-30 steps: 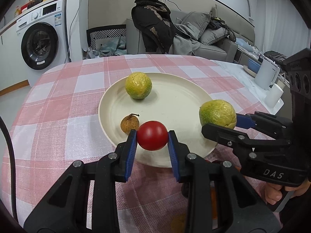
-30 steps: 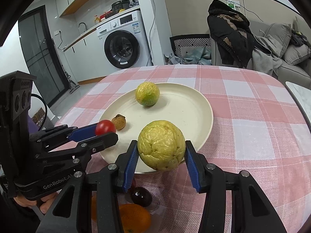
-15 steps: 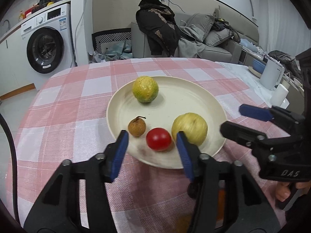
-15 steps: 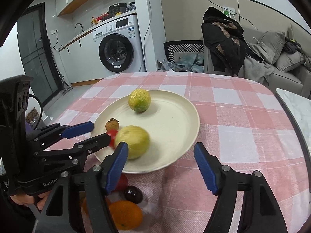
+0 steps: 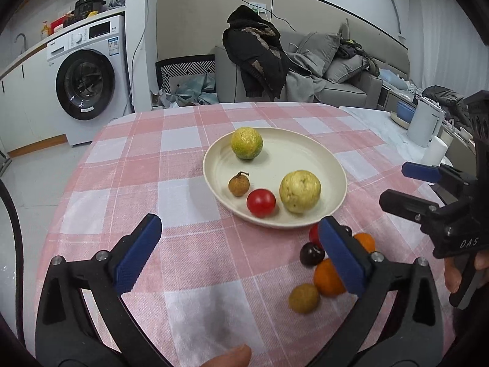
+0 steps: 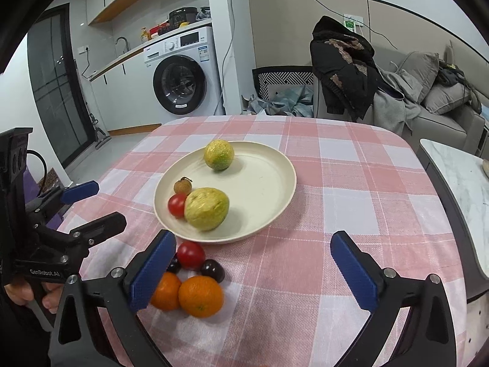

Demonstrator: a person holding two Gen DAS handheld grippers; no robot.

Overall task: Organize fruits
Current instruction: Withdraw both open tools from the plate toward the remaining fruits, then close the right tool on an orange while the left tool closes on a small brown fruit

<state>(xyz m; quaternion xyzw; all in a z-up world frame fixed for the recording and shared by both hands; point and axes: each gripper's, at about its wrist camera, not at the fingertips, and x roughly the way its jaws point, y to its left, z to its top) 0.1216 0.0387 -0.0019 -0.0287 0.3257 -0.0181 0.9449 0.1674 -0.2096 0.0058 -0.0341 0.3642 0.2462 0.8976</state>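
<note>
Both the left gripper (image 5: 238, 257) and right gripper (image 6: 253, 269) have just been opening, jaws now released and empty; next fruit, tangerine (image 6: 200, 296), sits on the bench just short of the plate (image 6: 275, 214) — straddle it squarely, clear of the cherry (image 6: 213, 270).

A checked tablecloth (image 6: 351, 202) covers the table — on it a cream plate (image 6: 275, 183) and loose fruits (image 6: 200, 295).
</note>
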